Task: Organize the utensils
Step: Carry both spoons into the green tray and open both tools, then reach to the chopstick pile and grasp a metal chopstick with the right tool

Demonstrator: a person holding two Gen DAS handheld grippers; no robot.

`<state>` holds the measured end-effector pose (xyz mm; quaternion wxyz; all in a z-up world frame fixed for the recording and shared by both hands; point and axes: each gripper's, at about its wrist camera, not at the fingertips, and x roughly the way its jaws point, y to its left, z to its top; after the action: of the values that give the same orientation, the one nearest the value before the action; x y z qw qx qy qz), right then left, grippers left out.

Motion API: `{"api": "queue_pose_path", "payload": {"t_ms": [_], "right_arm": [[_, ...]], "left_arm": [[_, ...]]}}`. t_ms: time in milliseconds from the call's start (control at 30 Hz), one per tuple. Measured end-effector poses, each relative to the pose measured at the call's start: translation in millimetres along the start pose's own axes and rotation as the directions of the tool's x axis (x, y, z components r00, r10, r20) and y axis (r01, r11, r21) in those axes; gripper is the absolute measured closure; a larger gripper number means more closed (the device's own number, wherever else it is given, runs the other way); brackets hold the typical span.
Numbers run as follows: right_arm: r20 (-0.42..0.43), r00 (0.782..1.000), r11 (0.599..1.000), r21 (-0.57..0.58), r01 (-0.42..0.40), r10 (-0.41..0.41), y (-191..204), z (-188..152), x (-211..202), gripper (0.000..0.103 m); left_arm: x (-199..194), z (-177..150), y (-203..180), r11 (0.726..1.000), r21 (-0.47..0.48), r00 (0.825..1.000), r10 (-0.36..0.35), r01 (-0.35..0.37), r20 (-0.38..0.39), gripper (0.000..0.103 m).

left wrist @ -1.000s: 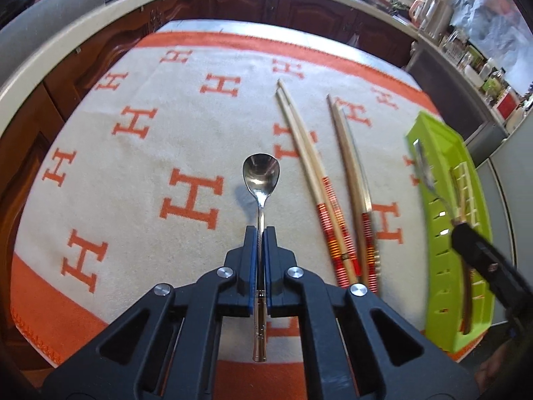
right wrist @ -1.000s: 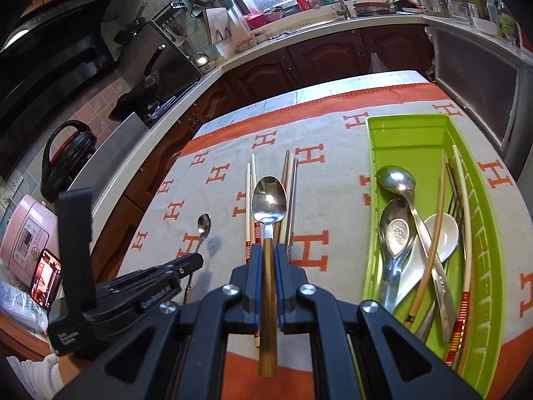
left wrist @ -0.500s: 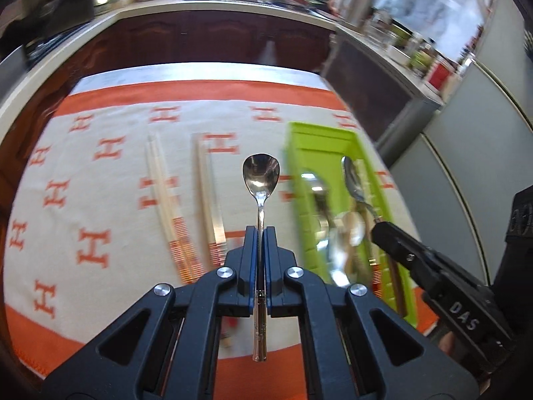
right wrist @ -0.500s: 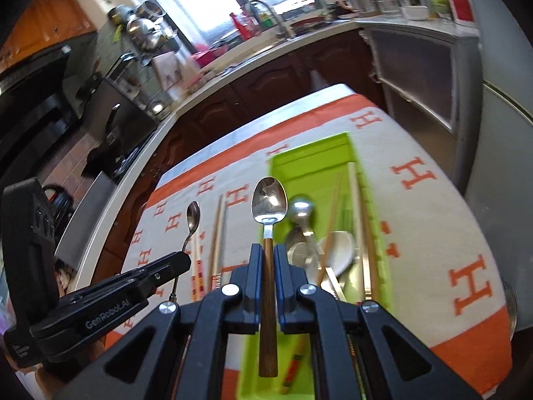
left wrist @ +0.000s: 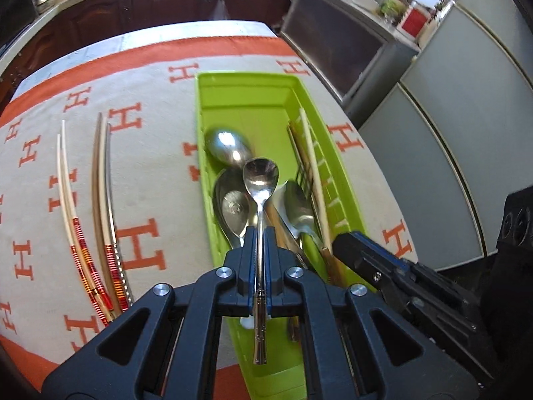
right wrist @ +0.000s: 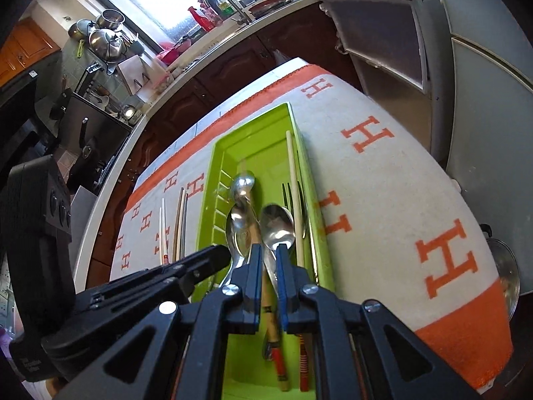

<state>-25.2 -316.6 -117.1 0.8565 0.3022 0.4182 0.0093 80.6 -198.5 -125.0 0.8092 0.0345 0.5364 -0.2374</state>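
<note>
Utensils: a small polished steel spoon (left wrist: 260, 180) sits clamped by its thin handle, bowl forward, above the middle of the long lime-green plastic tray (left wrist: 240, 81).
Left gripper (left wrist: 260, 233): jaws pinched tight on that spoon's handle.
Right gripper (right wrist: 268, 256): jaws slightly parted; a wooden-handled steel spoon (right wrist: 277, 225) lies tilted between them over the tray; whether the pads press on it cannot be told.
Tray contents: several steel spoons, a fork and pale chopsticks along one long wall.
Cloth: cream blanket with orange H letters (left wrist: 160, 153) covers the table.
Left of tray: two pairs of chopsticks with red-striped ends (left wrist: 103, 200) lie lengthwise on the blanket.
</note>
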Motion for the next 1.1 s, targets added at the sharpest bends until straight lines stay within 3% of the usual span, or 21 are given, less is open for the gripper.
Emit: {"api": "queue_pose_path", "payload": {"t_ms": [167, 267, 333, 400, 1100], "right_arm": [[0.006, 1.000, 1.000, -0.011, -0.020, 0.020, 3.5, -1.2, -1.3, 0.094], [0.004, 1.000, 0.999, -0.020, -0.025, 0.025, 6.8, -2.7, -1.5, 0.094], [-0.004, 1.000, 0.999, -0.025, -0.027, 0.027, 9.9, -3.3, -0.9, 0.094], [-0.005, 1.000, 0.999, -0.035, -0.026, 0.026, 14.6, -5.0, -2.0, 0.094], [-0.031, 0.999, 0.978, -0.207, 0.016, -0.023, 99.5, -37.2, -11.2, 0.094]], "left_arm": [[-7.3, -2.7, 1.4, 1.000, 0.002, 1.000, 0.006, -0.006, 0.000, 0.098], [-20.2, -9.4, 4.6, 0.999, 0.010, 0.999, 0.032, -0.032, 0.028, 0.084], [-29.0, -13.9, 8.3, 0.999, 0.009, 0.998, 0.041, -0.042, 0.045, 0.070], [-39.2, -19.1, 14.5, 0.998, 0.001, 0.996, 0.055, -0.055, 0.069, 0.066], [-113.7, -71.1, 112.4, 0.983, -0.152, 0.975, 0.128, -0.101, 0.183, 0.065]]}}
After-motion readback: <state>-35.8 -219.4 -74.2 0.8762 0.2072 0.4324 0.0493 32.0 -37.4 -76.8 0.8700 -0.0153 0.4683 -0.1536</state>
